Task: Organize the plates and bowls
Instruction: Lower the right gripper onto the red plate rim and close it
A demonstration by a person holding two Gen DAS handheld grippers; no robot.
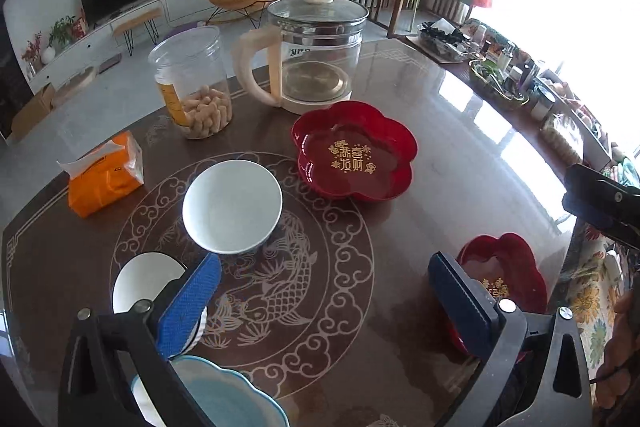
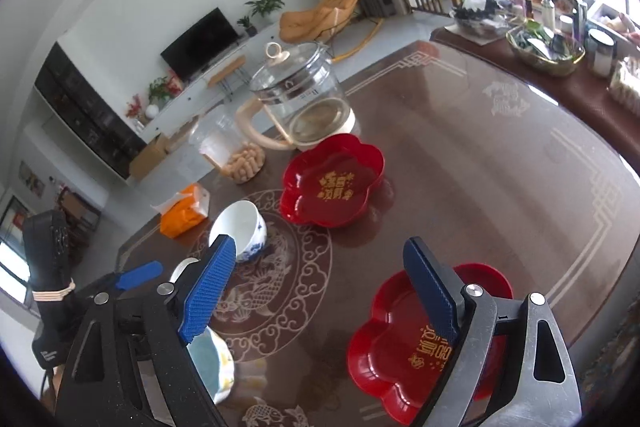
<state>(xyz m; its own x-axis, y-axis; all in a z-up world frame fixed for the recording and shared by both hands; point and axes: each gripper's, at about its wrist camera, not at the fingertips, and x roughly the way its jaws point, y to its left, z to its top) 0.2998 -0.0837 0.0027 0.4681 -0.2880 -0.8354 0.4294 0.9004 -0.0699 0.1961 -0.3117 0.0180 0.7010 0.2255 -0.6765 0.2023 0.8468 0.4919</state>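
Both tongs hang spread and empty: the left tongs (image 1: 324,301) over the table (image 1: 460,131) centre, the right tongs (image 2: 320,291) straddling the lower-right red flower plate (image 2: 396,355), seemingly to stack it.

Both grippers are wide open with nothing between the blue pads. The left gripper (image 1: 324,291) angles steeply down, its left pad (image 1: 188,303) fully lit and the other one darker (it's edge-on). The right gripper (image 2: 332,287) tilts down too, a bit rolled to one side. In the right wrist view the left gripper (image 2: 136,277) pokes in at lower left.
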